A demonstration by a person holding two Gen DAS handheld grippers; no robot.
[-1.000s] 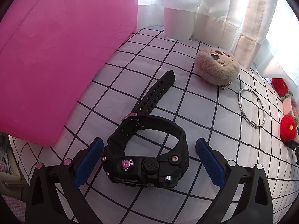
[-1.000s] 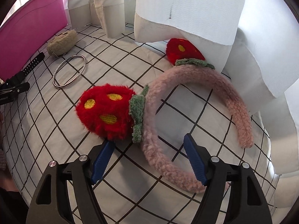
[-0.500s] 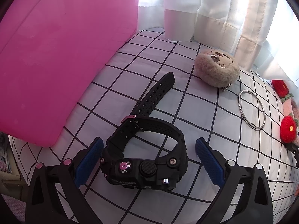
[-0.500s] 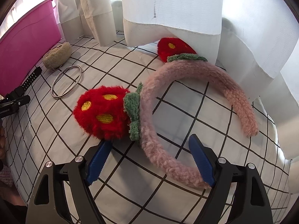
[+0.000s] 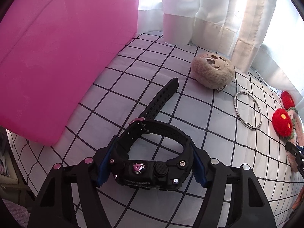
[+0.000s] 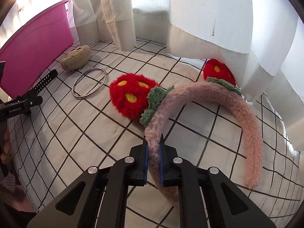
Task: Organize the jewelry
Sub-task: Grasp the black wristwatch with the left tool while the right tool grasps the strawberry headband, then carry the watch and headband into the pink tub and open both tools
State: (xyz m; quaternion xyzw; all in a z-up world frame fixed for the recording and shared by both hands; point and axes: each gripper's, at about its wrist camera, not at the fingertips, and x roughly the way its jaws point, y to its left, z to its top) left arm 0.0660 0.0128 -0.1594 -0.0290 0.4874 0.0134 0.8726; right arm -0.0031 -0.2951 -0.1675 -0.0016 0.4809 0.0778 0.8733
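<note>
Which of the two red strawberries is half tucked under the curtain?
The farther strawberry, at the headband's top; the curtain hem overlaps it. The nearer strawberry lies fully exposed.

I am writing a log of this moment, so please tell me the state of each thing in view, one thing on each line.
Left gripper: shut on the black digital watch.
Black digital watch: clamped at its case, strap unbuckled.
Right gripper: shut on the pink fuzzy headband.
Pink fuzzy headband: gripped at one side.
Thin silver bangle: lying flat, untouched.
Beige plush pouch: resting on the checked cloth.
Pink plastic bin: upright, inside hidden.
</note>
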